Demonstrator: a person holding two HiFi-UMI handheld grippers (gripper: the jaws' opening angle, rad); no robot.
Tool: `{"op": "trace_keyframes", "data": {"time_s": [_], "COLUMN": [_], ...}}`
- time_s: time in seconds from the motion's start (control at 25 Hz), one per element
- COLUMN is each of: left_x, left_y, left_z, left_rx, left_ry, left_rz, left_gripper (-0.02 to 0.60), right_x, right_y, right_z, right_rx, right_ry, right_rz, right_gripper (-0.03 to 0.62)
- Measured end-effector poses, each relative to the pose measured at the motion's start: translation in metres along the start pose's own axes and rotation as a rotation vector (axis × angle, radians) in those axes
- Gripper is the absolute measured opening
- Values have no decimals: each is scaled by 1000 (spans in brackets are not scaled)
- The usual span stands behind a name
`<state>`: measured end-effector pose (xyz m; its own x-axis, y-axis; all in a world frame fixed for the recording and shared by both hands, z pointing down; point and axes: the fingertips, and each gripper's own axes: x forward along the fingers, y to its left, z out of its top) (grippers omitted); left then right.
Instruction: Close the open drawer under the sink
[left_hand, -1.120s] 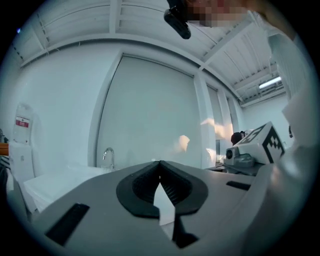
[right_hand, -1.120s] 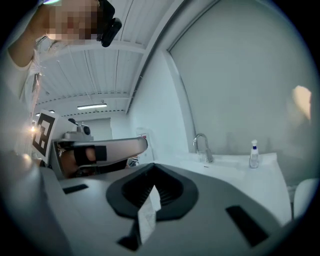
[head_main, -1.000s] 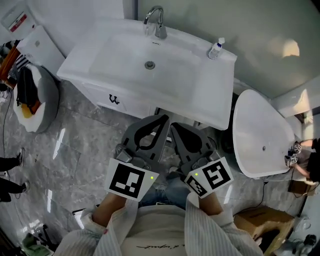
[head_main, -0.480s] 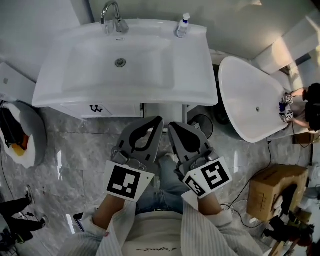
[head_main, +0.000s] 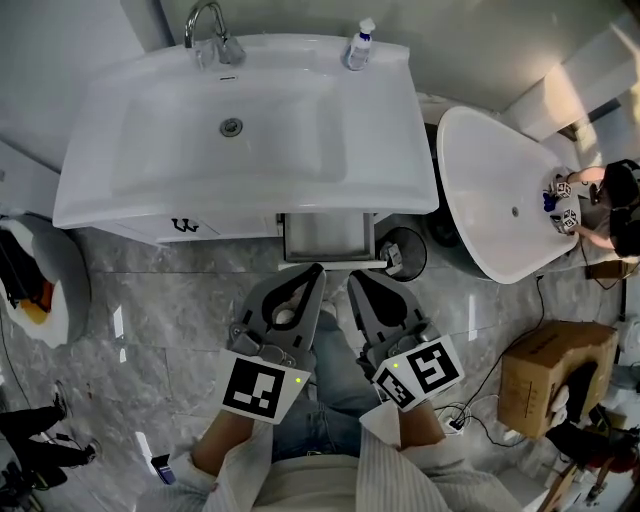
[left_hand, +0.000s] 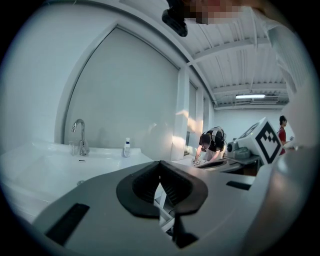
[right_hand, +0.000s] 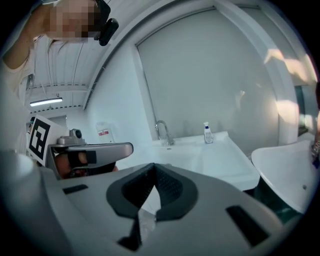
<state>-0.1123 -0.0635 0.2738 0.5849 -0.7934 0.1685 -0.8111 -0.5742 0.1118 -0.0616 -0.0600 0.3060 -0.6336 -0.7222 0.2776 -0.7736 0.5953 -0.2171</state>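
Observation:
The open drawer (head_main: 325, 238) juts out below the front edge of the white sink (head_main: 395, 170), its grey inside bare. On the floor side of the drawer, both grippers are held side by side, pointing at it, a short gap short of its front. My left gripper (head_main: 313, 272) is shut with nothing in it, as the left gripper view confirms (left_hand: 161, 165). My right gripper (head_main: 353, 281) is likewise shut and empty (right_hand: 154, 166). Neither touches the drawer.
A faucet (head_main: 205, 30) and a soap bottle (head_main: 358, 48) stand at the sink's back. A white oval fixture (head_main: 495, 200) lies right, with a person (head_main: 610, 205) bent over it. A small round bin (head_main: 403, 252) sits beside the drawer, a cardboard box (head_main: 545, 375) at lower right.
The head view has pulled back. Both grippers sit lower in the frame and farther from the cabinet, and more of the open drawer shows below the sink edge.

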Motion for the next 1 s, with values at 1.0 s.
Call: {"op": "trace_keyframes", "data": {"time_s": [1.0], "left_x": [45], "left_y": [-1], "left_z": [-139], "left_rx": [-87], "left_ry": [129], "left_rz": [-32], "left_gripper": [17], "right_x": [27], "right_y": [-58], "right_z": [-132], "right_rx": [97], "right_ry": [133], "right_rz": [-58], "right_gripper": [11]}}
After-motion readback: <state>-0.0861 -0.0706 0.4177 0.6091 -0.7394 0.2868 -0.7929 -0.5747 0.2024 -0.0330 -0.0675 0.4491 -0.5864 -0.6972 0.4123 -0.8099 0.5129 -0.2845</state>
